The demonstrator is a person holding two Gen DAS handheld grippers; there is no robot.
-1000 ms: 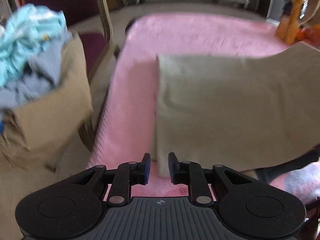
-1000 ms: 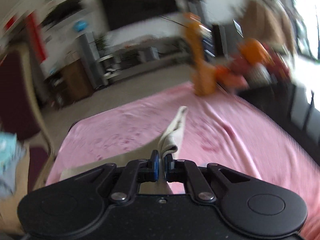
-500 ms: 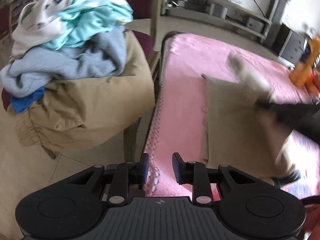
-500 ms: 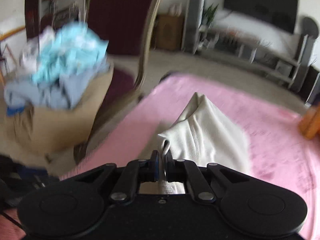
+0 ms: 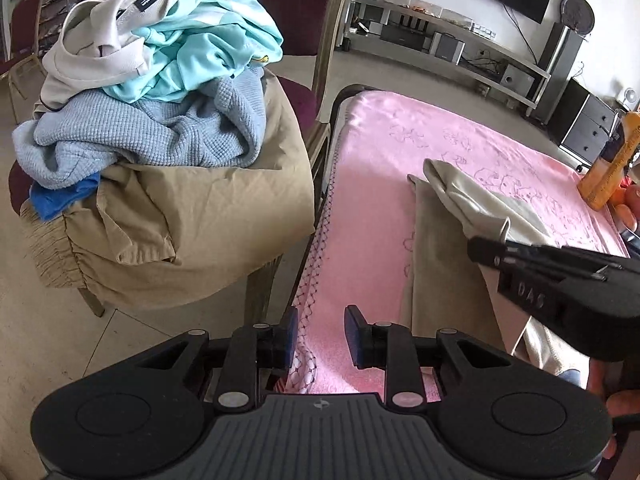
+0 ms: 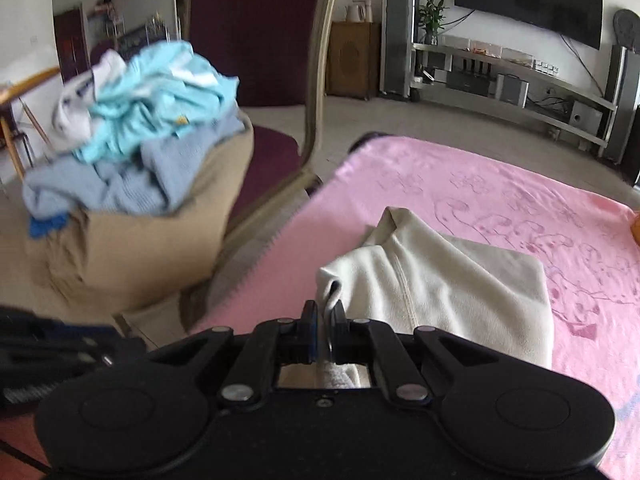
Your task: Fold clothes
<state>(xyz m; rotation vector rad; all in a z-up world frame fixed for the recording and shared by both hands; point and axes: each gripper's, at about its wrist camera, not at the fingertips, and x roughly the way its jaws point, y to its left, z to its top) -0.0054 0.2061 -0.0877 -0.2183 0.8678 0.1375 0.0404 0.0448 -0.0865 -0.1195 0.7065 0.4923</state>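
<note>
The cream garment [image 6: 436, 280] is spread on the pink-covered table [image 6: 480, 184], its near edge pinched by the right gripper [image 6: 325, 320]. The left gripper [image 5: 318, 334] is parted, empty, just left of it.

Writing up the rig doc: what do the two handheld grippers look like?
Both are matte black plastic. The left gripper has two linkage fingers with silver pivot pins, blue pads, round side discs and a ribbed grey base. The right gripper matches; raised lettering marks its side.
</note>
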